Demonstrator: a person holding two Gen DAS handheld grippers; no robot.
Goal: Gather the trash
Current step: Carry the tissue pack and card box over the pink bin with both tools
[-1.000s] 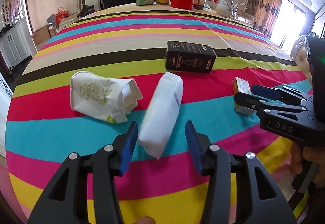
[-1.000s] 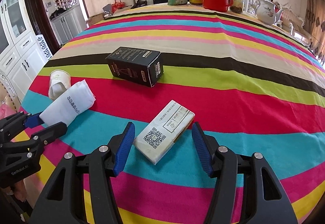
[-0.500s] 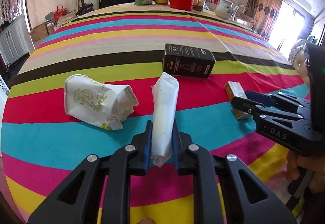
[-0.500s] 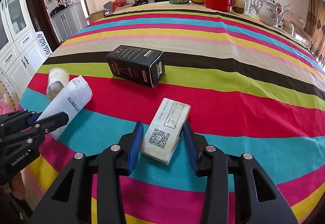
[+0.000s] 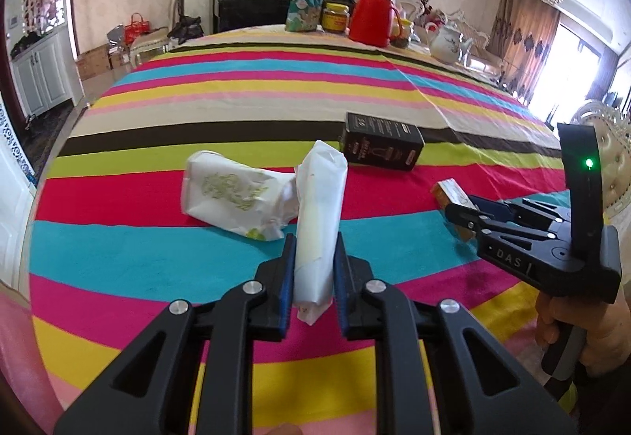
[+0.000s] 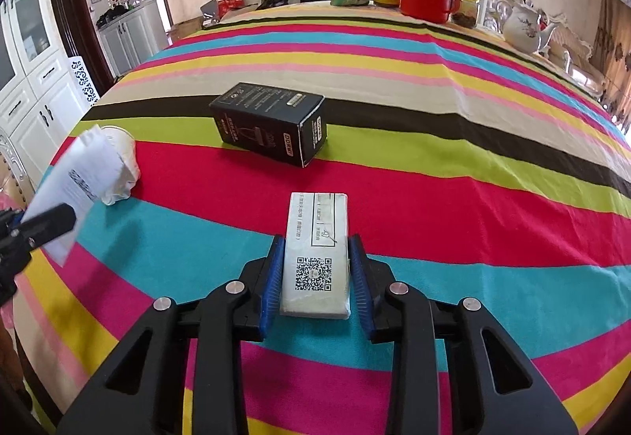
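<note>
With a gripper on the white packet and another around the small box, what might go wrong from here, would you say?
1. The left gripper pinches the white packet only near its lower end; it looks soft, so it may sag or slide out.
2. The right gripper is closing around the small box, which lies flat on the tablecloth; if the pads catch only its edges, it may twist free.
3. The crushed cup sits right beside the packet and may get knocked.

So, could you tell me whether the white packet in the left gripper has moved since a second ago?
Yes. The white packet has lifted off the striped tablecloth; its far end now overlaps the crumpled paper cup it earlier lay beside.
</note>
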